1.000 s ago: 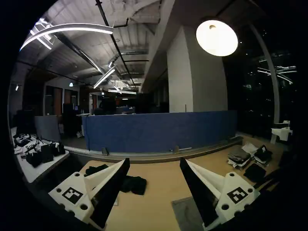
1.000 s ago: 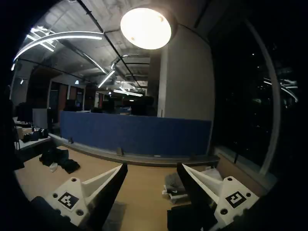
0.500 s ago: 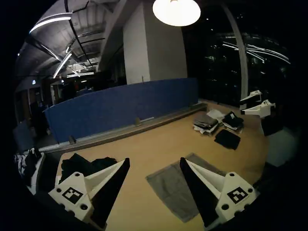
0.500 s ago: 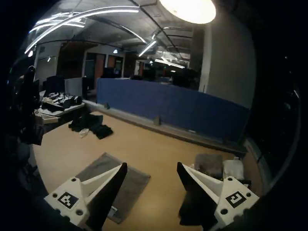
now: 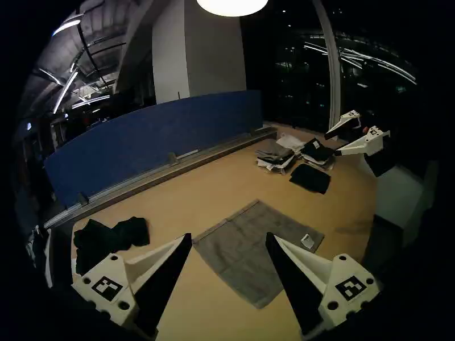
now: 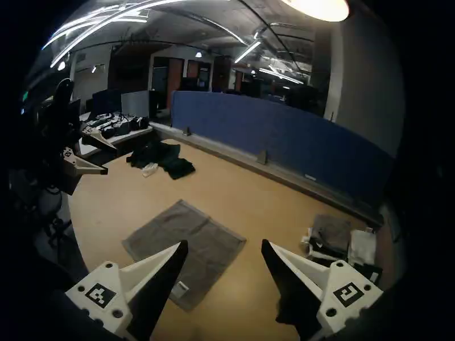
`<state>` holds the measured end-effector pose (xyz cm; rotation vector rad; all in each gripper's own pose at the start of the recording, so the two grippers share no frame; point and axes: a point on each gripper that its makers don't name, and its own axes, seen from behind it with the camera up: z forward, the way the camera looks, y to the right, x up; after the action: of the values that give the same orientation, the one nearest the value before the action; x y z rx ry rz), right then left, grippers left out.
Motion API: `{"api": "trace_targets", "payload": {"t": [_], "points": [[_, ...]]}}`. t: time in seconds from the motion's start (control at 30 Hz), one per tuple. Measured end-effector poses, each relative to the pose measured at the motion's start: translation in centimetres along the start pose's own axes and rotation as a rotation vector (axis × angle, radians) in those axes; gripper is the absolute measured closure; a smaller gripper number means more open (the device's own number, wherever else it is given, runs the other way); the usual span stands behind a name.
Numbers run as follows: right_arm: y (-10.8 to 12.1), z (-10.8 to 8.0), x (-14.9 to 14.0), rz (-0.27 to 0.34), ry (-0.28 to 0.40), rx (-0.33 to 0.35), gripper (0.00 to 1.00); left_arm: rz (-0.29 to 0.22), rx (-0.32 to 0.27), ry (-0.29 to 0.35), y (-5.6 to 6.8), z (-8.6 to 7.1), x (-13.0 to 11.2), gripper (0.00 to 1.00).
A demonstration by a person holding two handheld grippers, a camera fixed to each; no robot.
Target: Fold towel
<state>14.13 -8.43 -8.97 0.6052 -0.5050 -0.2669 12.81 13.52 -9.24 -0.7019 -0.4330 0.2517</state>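
A wooden tabletop (image 5: pixel 216 187) is seen across the middle of the left gripper view. A long blue partition (image 5: pixel 153 133) is set along its far edge, running from the left middle up toward the centre. A heap of dark clothes (image 5: pixel 111 237) is piled on the tabletop at the lower left of the frame. At the upper right, a stack of folded cloths (image 5: pixel 276 154) is placed near the partition's end, and a flat dark cloth (image 5: pixel 310 178) is laid just beside it. A round lamp (image 5: pixel 232 4) is lit at the top edge, above a pale column (image 5: pixel 187 57). In the right gripper view, a cluttered desk (image 6: pixel 128 134) is seen at the upper left, and curved light strips (image 6: pixel 108 20) are run along the ceiling.
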Motion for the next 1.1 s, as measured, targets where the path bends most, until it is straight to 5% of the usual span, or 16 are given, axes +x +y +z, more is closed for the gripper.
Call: {"api": "trace_targets", "payload": {"t": [0.63, 1.1], "points": [[-3.2, 3.3, -6.2, 0.006, -0.054, 0.045, 0.0, 0.02, -0.031, -0.088, 2.5, 2.1, -7.6, 0.03], [-5.5, 6.7, -12.8, 0.025, -0.107, 0.072, 0.0, 0.007, -0.057, -0.167, 4.4, 5.1, -14.9, 0.03]]}}
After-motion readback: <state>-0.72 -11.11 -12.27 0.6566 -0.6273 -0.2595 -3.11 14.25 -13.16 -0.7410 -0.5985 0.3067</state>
